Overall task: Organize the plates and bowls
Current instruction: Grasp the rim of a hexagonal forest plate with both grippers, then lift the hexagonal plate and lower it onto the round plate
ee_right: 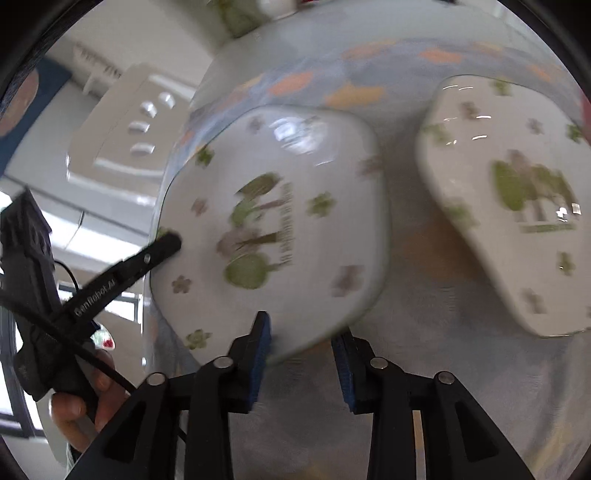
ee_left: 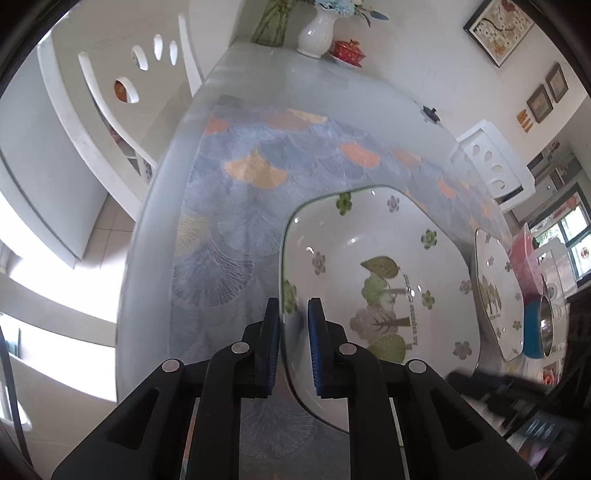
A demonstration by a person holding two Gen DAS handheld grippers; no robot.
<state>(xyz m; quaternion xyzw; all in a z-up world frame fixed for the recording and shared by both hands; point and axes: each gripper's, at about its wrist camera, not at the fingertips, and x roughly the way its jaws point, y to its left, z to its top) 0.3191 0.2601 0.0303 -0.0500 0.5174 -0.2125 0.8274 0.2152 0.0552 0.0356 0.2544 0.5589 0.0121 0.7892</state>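
Observation:
A white squarish plate (ee_left: 388,266) with green trees and small flowers is held off the table, its near rim between the blue pads of my left gripper (ee_left: 293,343), which is shut on it. The same plate (ee_right: 280,221) fills the right wrist view, blurred, with my left gripper's finger (ee_right: 162,247) on its left rim. My right gripper (ee_right: 301,354) is open, its jaws on either side of the plate's near edge. A second plate of the same pattern (ee_right: 517,206) lies to the right on the table; it also shows in the left wrist view (ee_left: 498,295).
A blue and orange leaf-patterned mat (ee_left: 258,184) covers the glass table. White chairs (ee_left: 110,92) stand at the left and far right. A white vase (ee_left: 317,33) and a red lidded bowl (ee_left: 349,50) stand at the far end. A blue pot (ee_left: 539,328) and a pink box (ee_left: 524,254) sit behind the second plate.

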